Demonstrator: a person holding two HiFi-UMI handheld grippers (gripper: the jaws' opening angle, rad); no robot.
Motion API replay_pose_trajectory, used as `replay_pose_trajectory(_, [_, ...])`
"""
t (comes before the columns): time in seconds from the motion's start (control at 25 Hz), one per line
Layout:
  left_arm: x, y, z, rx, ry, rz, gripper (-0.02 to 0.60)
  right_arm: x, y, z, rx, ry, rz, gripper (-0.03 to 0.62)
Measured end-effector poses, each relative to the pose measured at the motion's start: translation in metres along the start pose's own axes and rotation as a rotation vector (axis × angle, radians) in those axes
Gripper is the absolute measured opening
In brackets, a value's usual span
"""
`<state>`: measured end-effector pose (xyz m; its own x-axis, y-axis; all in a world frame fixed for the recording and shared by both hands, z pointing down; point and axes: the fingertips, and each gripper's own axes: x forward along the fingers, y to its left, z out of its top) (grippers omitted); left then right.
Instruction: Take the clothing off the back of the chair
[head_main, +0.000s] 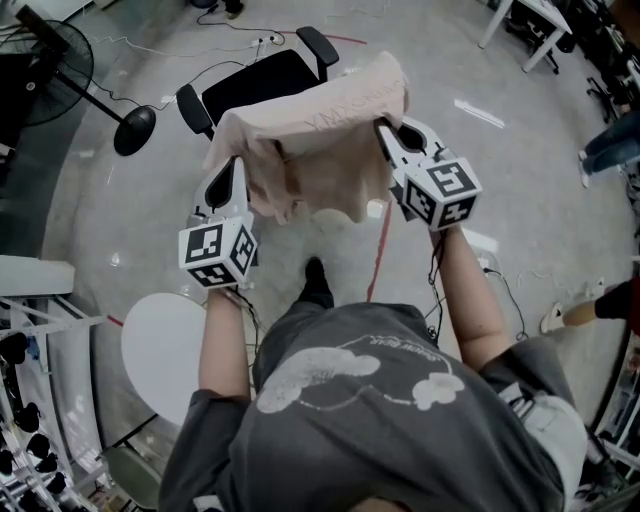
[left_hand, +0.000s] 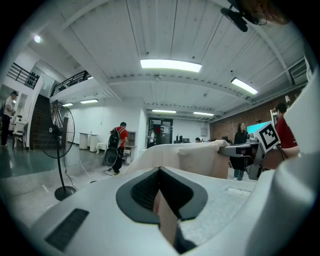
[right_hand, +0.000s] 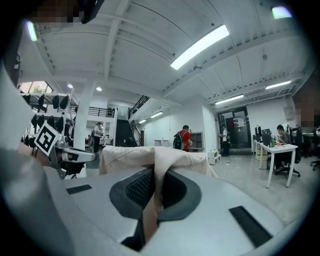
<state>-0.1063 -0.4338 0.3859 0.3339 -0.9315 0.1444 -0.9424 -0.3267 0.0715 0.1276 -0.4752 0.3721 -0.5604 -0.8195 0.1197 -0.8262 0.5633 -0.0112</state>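
A beige garment hangs spread between both grippers, lifted above the black office chair whose seat and armrests show behind it. My left gripper is shut on the garment's left edge; beige cloth sits pinched between its jaws. My right gripper is shut on the right edge, with a fold of cloth clamped between its jaws. The rest of the garment stretches out ahead in the right gripper view, and the garment also spans ahead of the left one.
A black standing fan is at the left, also the fan. A round white table is near my left side. Cables run over the grey floor. White desks stand at the far right. People stand in the background.
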Motion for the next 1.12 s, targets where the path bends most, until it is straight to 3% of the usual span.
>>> replay_pose_trajectory(0.4, [-0.003,-0.008,0.02,0.031,-0.033,-0.009,-0.002,0.0,-0.005,0.054,-0.019,-0.109,0.009,-0.008])
replay_pose_trajectory(0.64, [-0.004,-0.006,0.035,0.046,-0.058,-0.006,-0.002,0.005,0.007,0.088,-0.094,-0.152,0.054,-0.009])
replay_pose_trajectory(1.12, [-0.014,-0.009,0.052,0.059,-0.09,-0.005,-0.002,-0.017,0.033,0.128,-0.137,-0.242,0.096,-0.008])
